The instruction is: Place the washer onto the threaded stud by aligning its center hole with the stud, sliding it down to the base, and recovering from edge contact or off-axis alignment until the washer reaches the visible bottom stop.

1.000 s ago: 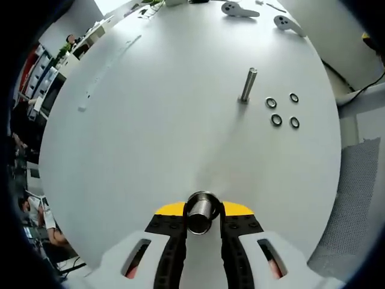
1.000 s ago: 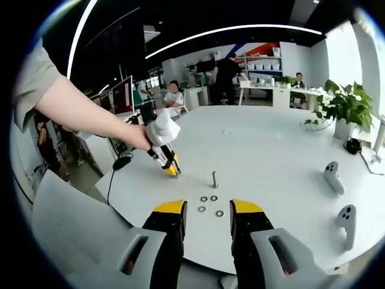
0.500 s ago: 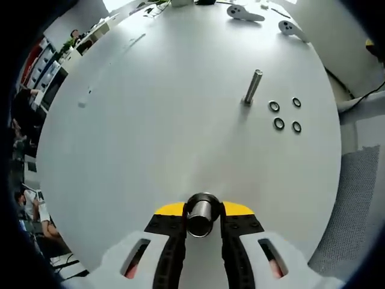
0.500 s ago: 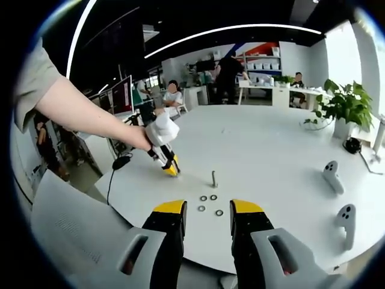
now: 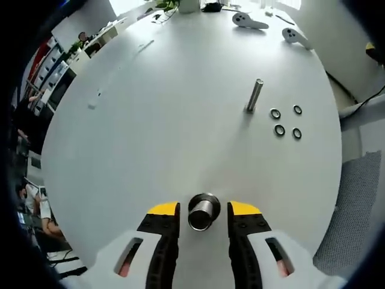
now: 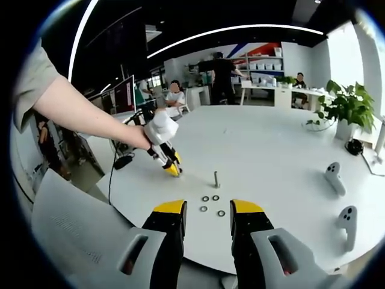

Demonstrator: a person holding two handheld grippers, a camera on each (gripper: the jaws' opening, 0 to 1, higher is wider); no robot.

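Observation:
A short metal cylinder [image 5: 203,214] stands on the white table [image 5: 168,120] between the jaws of my left gripper [image 5: 203,208], which is open, with a gap on each side. The threaded stud [image 5: 254,95] stands upright farther off, with several dark washers [image 5: 286,121] lying flat beside it. In the right gripper view the stud [image 6: 215,179] and the washers [image 6: 212,205] lie just beyond my right gripper [image 6: 206,218], which is open and holds nothing. The left gripper [image 6: 171,168], held in a person's hand, is to the left of the stud.
Two white controllers [image 5: 249,21] [image 5: 296,36] lie at the table's far side, also seen as controllers [image 6: 334,177] [image 6: 347,220] on the right. A grey mesh chair [image 5: 355,198] stands by the table edge. A potted plant [image 6: 346,105] and people are in the background.
My left gripper's jaws have spread apart and let go of the metal cylinder, which now stands free between them. The right gripper has stayed still.

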